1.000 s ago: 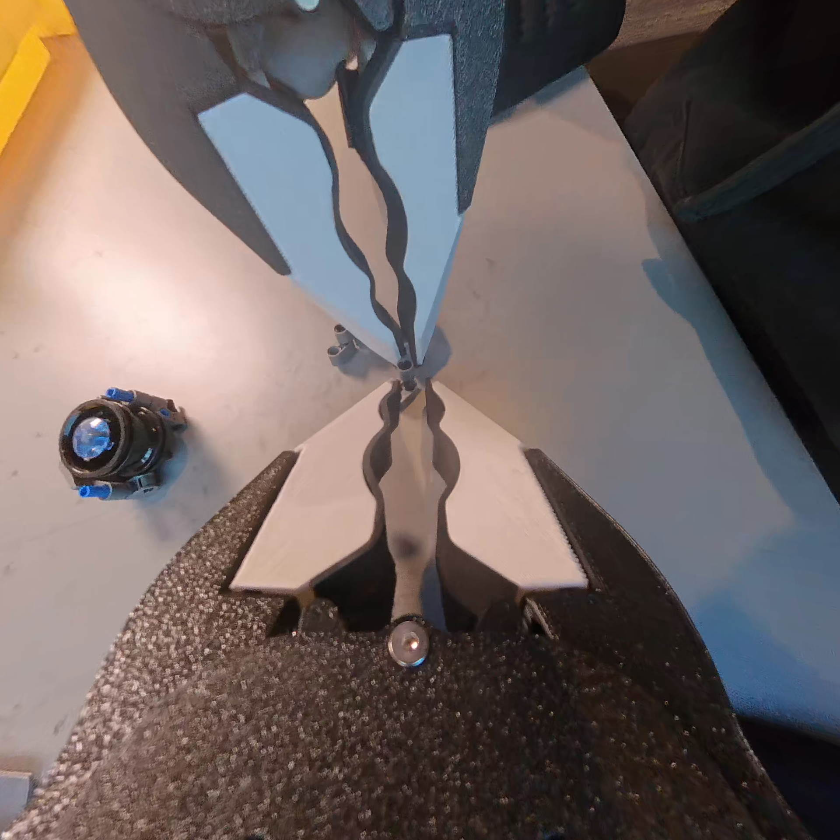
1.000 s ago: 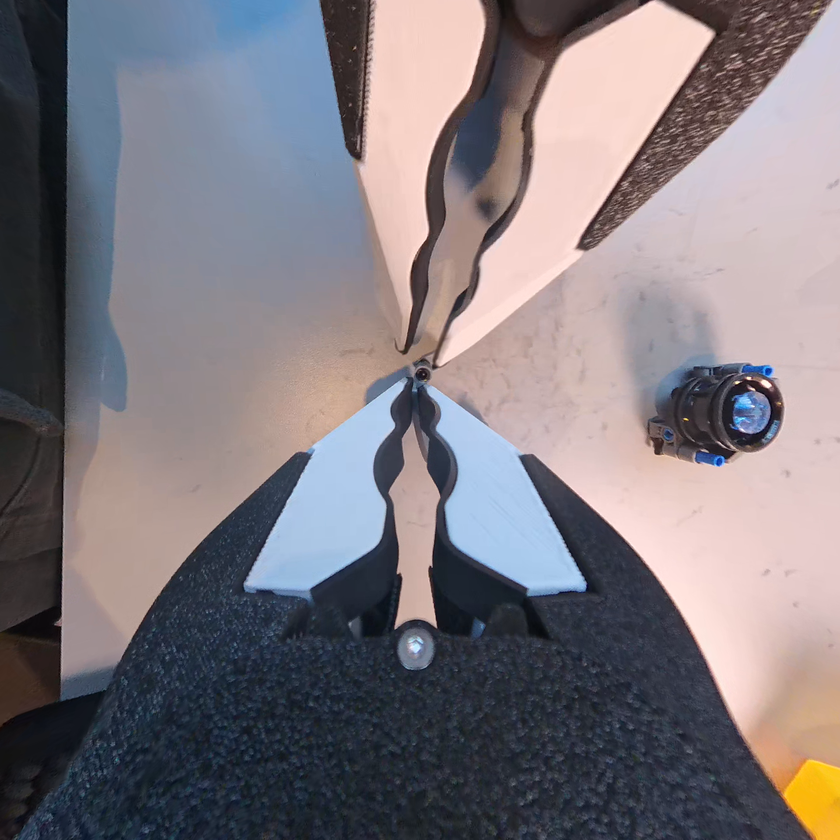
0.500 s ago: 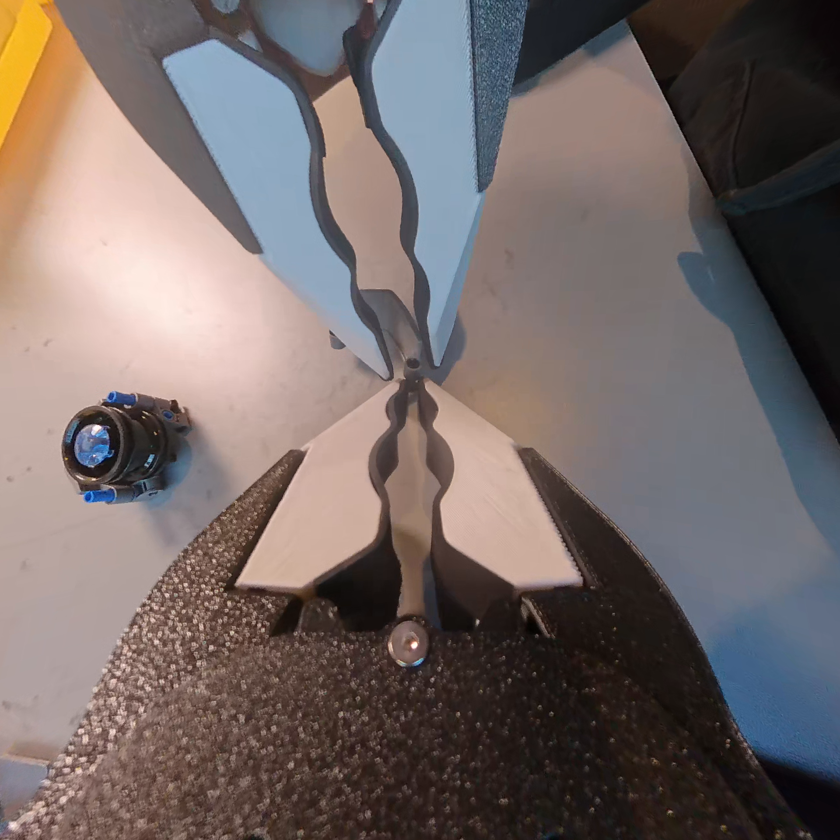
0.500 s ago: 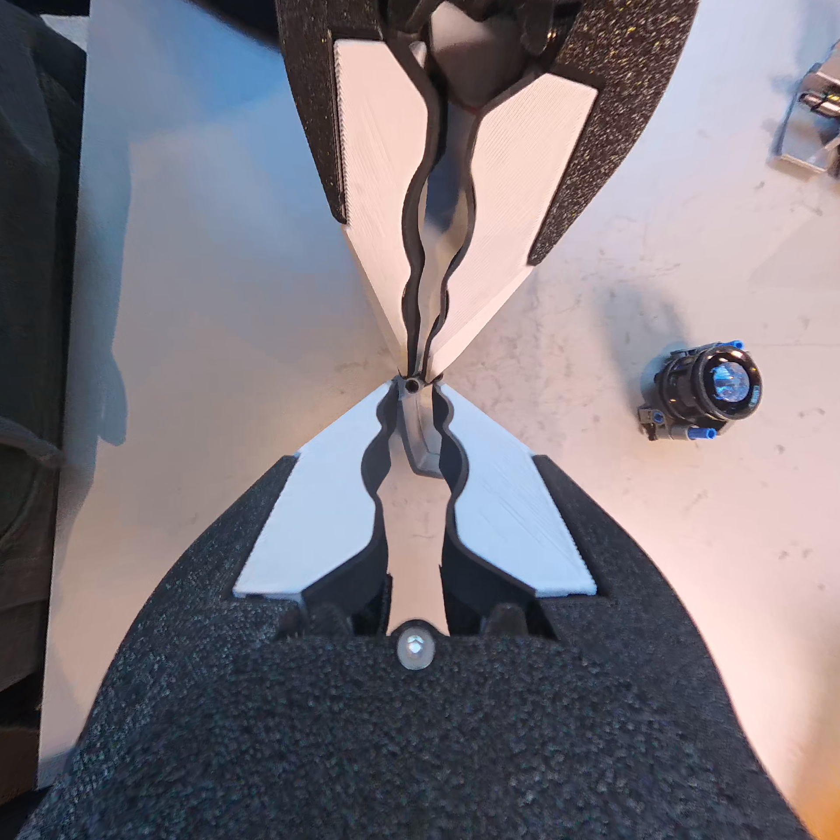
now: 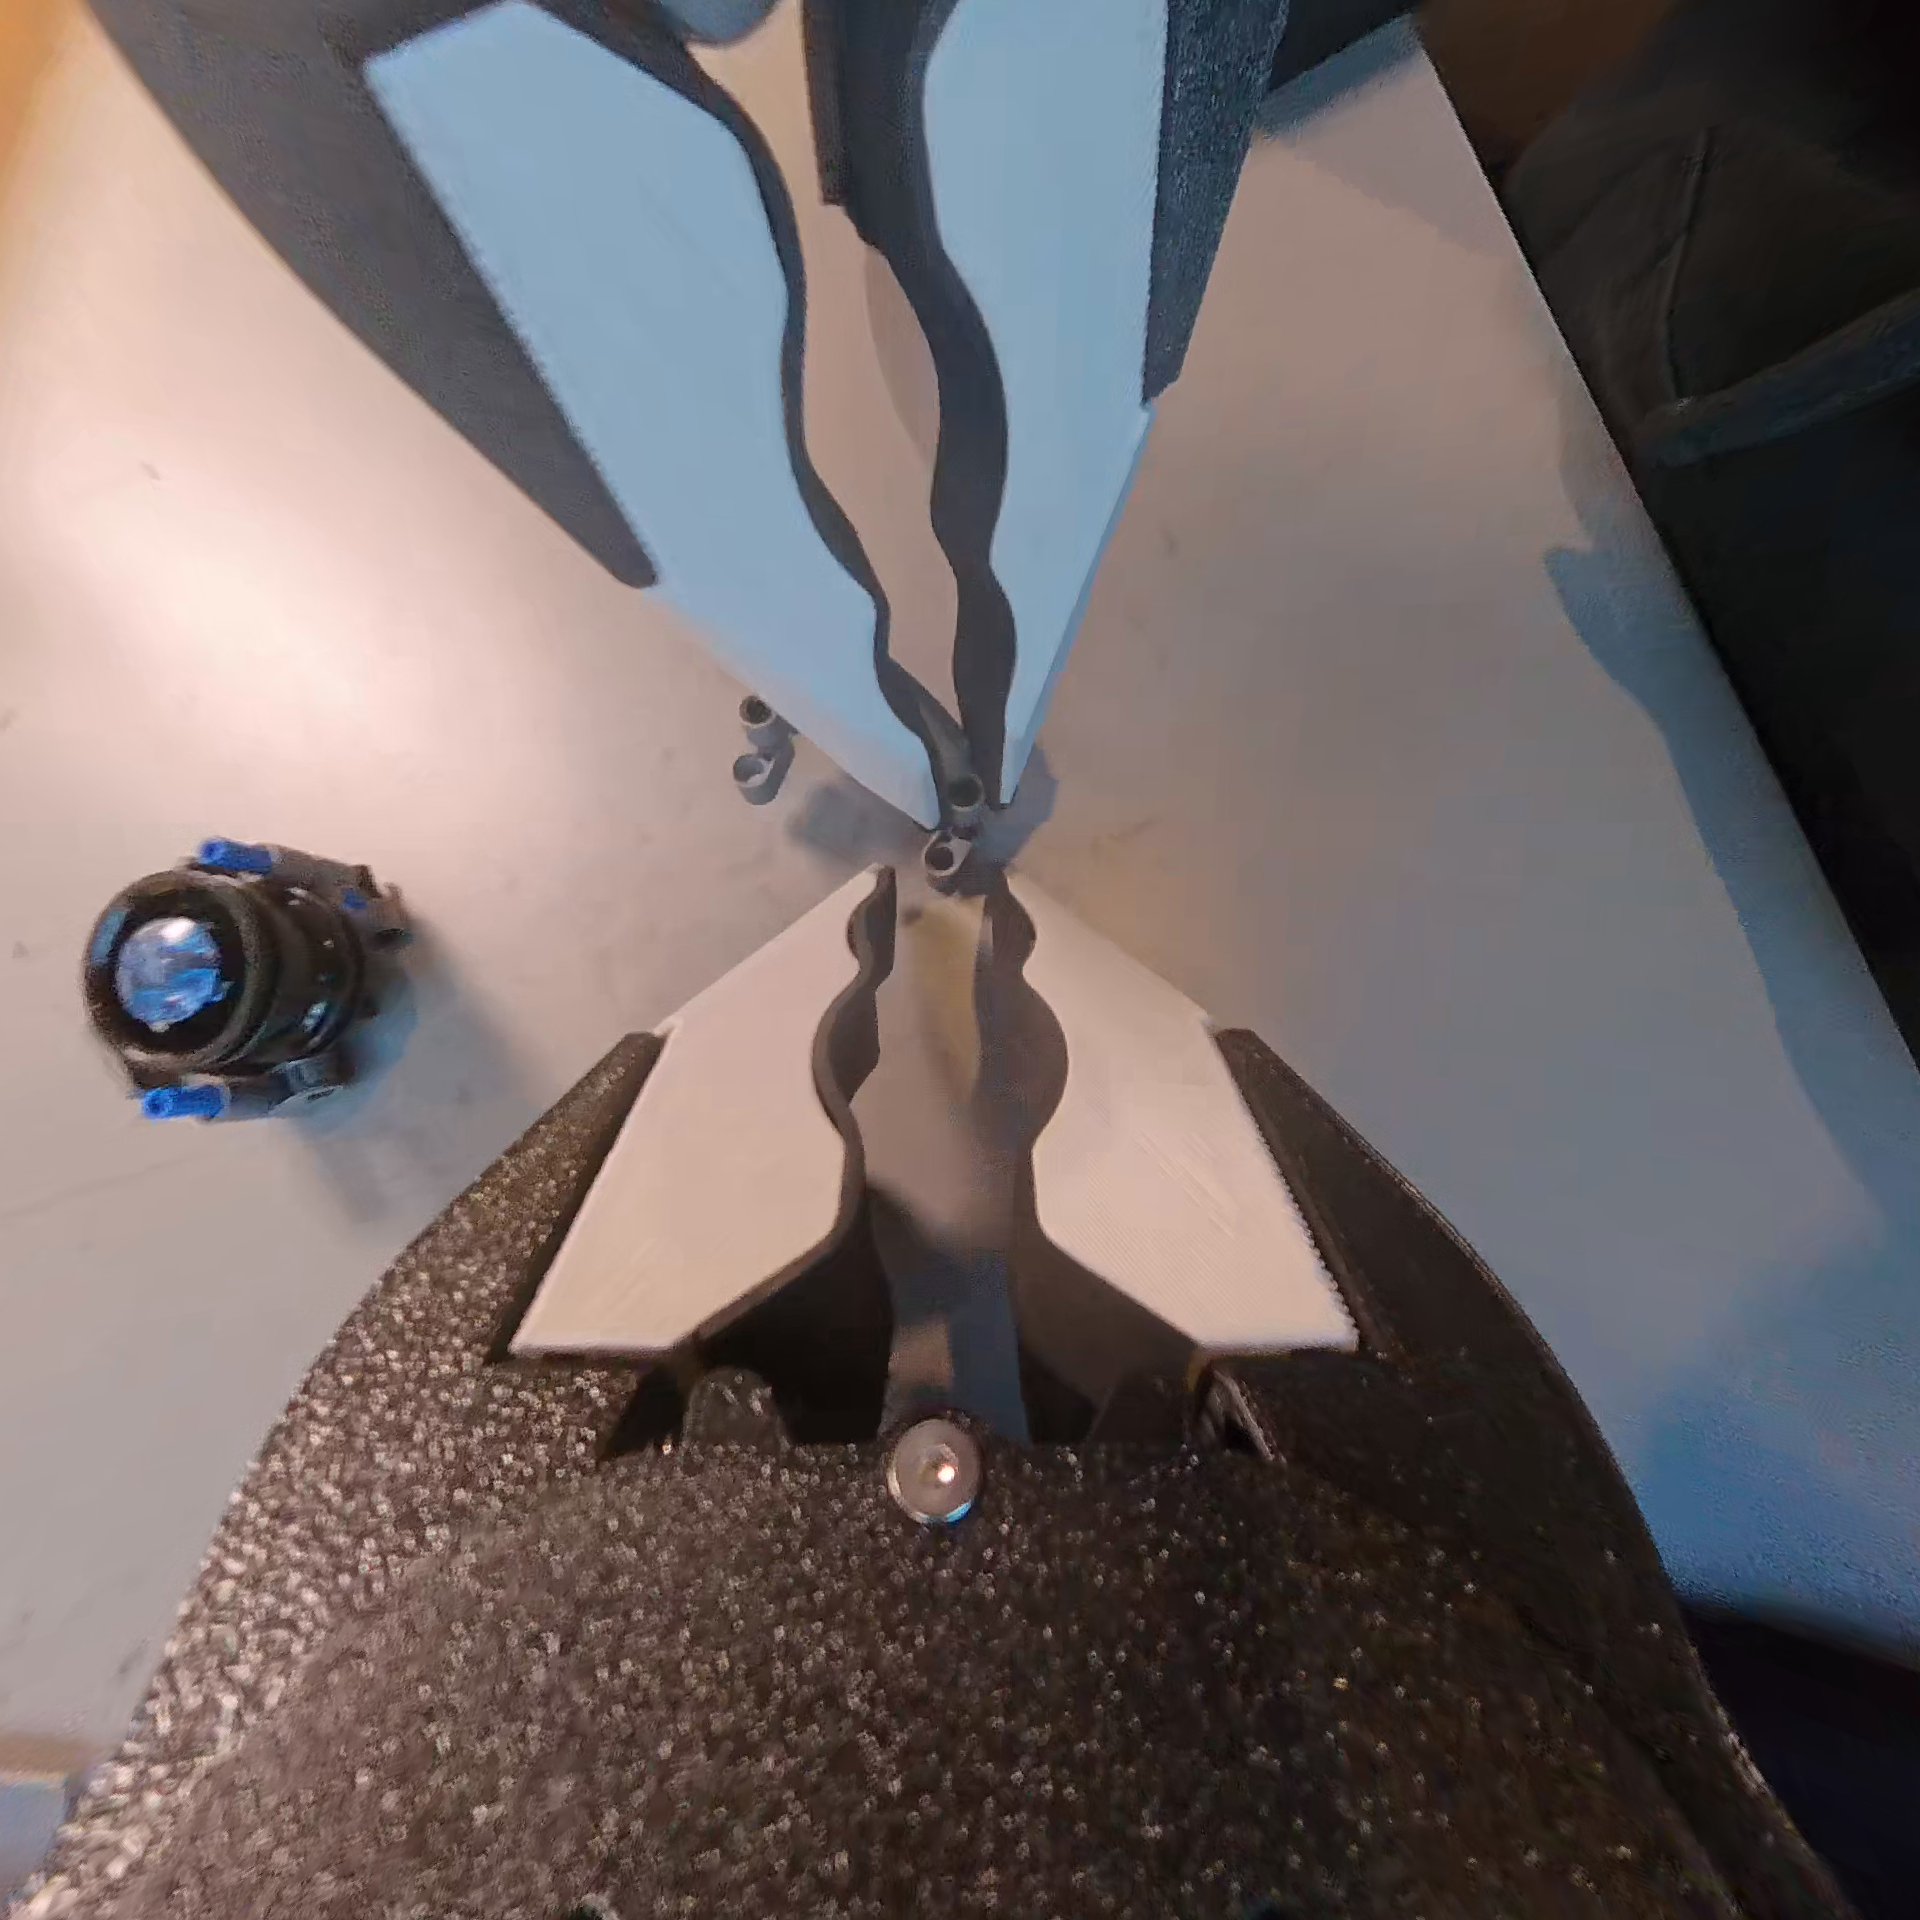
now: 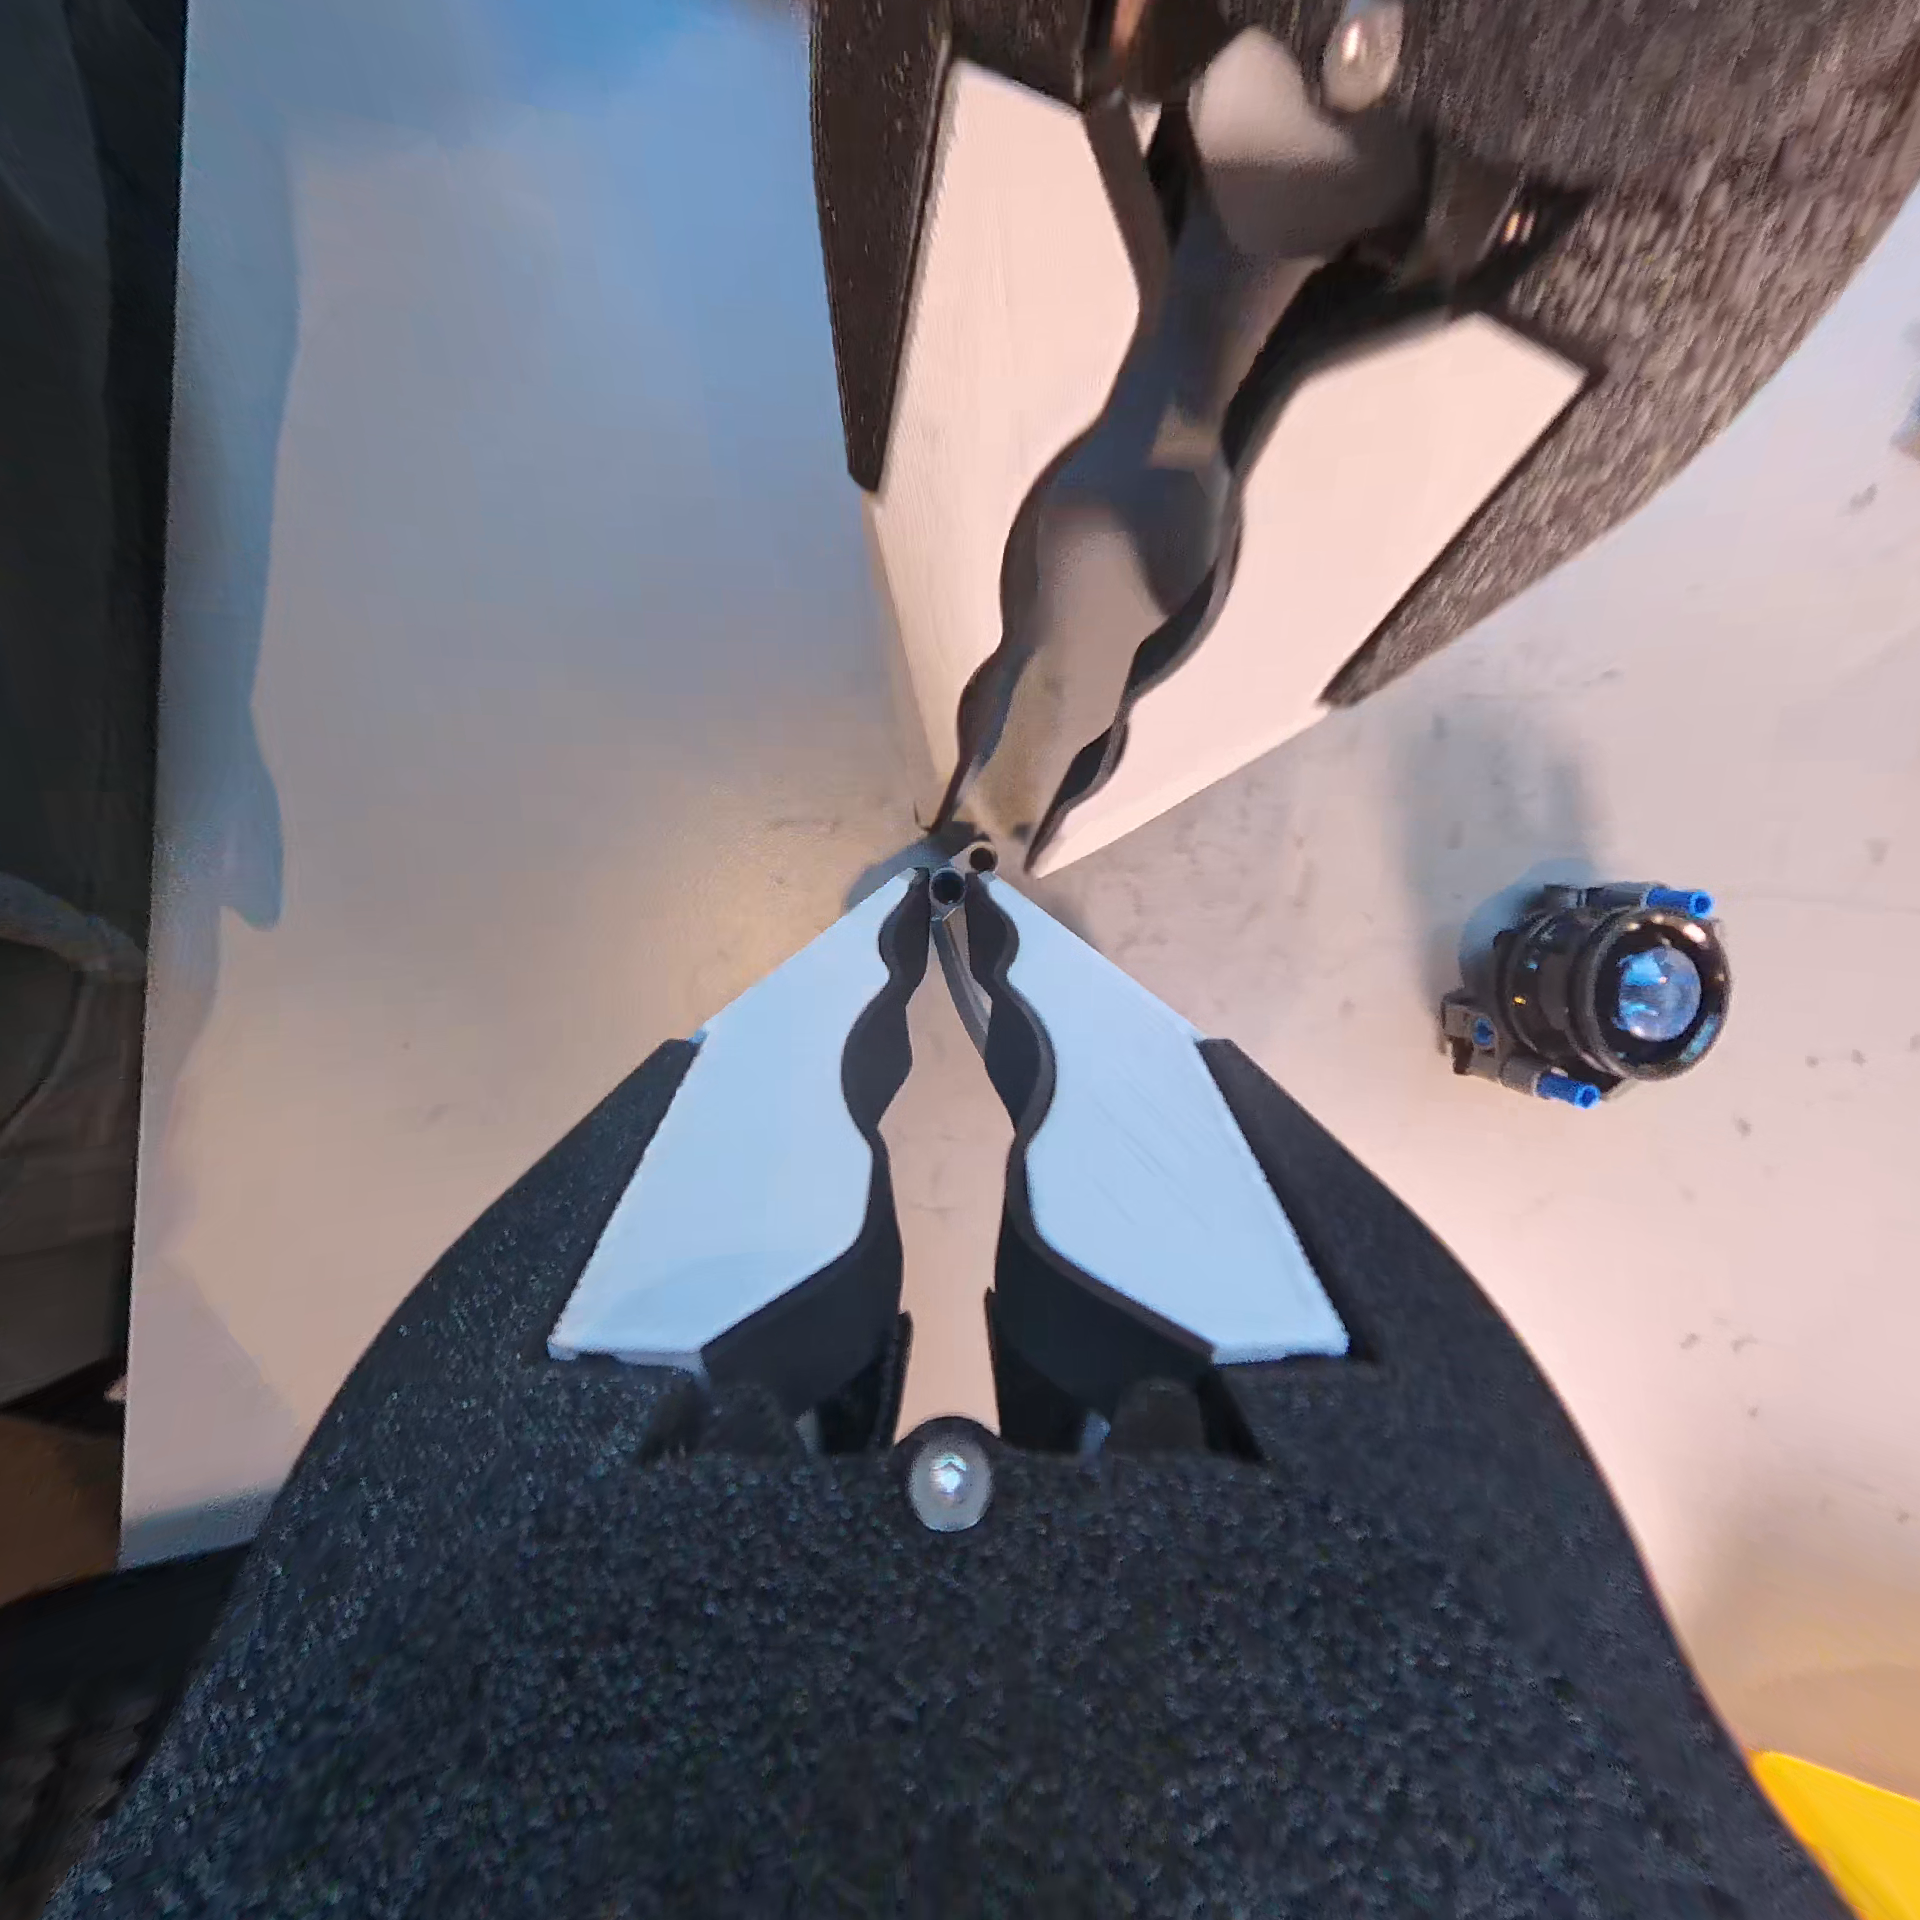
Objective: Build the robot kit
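Grey plastic, small and dark: a connector piece (image 6: 948,890) with a round open end sits pinched at the very tips of our right gripper (image 6: 945,883). Its jaws are drawn close onto the piece, and a thin curved bar of it runs back between the fingers. Our left gripper (image 5: 938,881) faces it tip to tip, jaws narrowly parted and gripping nothing. A second round end lies just before its tips (one piece or two joined, we cannot tell). All this is over the pale table (image 5: 1351,831). A similar grey piece (image 5: 758,750) lies near on the table, and a black lens-like cylinder with blue pegs (image 5: 208,977) stands well apart.

We judge the hold slight — so little is clamped that a nudge from the left tips could twist the piece out, and it might roll toward the table edge. The crowded tips also hide much of it from us, so a misjudged closing seems possible.
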Demonstrator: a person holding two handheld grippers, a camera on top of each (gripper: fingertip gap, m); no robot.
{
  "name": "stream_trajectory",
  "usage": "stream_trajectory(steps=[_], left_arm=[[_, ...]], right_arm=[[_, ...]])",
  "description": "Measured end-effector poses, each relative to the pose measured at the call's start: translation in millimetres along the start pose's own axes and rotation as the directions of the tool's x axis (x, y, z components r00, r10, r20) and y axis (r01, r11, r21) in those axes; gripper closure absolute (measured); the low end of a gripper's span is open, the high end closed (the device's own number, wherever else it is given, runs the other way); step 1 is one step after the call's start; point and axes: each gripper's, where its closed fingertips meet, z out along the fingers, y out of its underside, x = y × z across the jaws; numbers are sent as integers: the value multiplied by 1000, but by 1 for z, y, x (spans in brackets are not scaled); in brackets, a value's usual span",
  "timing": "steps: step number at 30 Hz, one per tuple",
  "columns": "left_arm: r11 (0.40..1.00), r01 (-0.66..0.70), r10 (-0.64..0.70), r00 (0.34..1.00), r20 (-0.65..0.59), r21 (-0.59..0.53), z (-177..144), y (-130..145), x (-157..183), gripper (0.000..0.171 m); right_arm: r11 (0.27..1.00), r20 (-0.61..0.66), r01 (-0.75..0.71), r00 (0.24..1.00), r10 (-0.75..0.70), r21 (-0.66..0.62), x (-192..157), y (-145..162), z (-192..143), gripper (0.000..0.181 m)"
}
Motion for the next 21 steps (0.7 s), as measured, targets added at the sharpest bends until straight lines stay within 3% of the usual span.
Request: stream_trajectory(steps=[4, 21], left_arm=[[1000, 2, -2, 1000, -10, -9, 6, -1, 0, 163], [1000, 16, -16, 999, -33, -8, 4, 2, 0, 165]], right_arm=[[998, 11, 41, 999, -41, -37, 0, 0, 0, 175], [1000, 34, -5, 999, 6, -28, 0, 3, 8, 176]])
